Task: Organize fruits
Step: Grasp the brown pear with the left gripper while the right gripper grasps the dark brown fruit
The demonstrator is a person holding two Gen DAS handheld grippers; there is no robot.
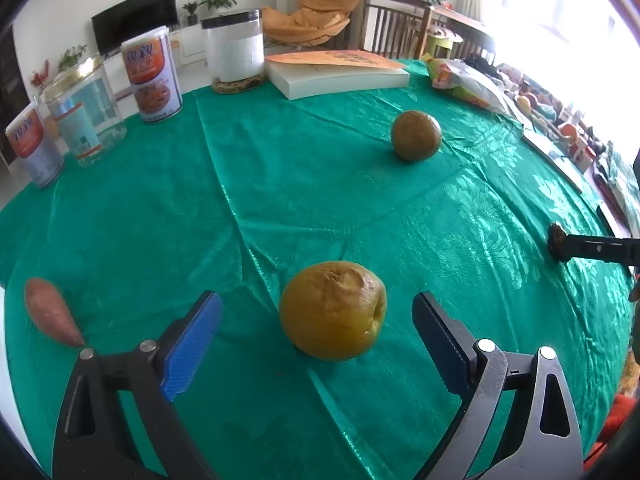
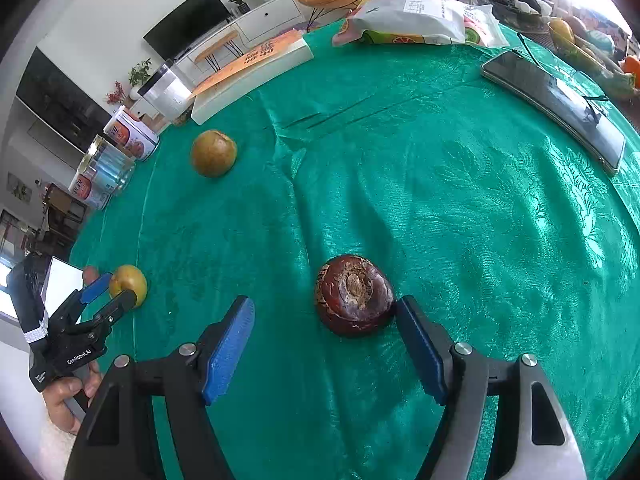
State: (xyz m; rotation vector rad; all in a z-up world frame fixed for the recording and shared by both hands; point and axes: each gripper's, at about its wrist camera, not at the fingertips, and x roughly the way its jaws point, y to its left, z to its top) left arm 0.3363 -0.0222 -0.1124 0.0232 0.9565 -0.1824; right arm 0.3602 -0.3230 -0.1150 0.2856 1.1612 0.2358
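On the green tablecloth (image 1: 280,200), a wrinkled yellow-brown fruit (image 1: 332,310) lies between the blue pads of my left gripper (image 1: 324,316), which is open with a gap on both sides. In the right wrist view the same fruit (image 2: 128,284) sits at the left gripper (image 2: 116,290). A dark brown round fruit (image 2: 354,296) lies inside my right gripper (image 2: 324,306). The right pad is at its side and the left pad stands well clear. A second yellow-brown fruit (image 1: 416,135) (image 2: 213,153) lies farther back. One right finger (image 1: 588,247) shows by the dark fruit (image 1: 557,240).
A sweet potato (image 1: 52,312) lies at the near left. Jars and cans (image 1: 154,76) line the back left edge, then a thick book (image 1: 340,76) and a plastic bag (image 2: 420,20). A phone (image 2: 556,104) lies at the right. A hand (image 2: 68,396) holds the left gripper.
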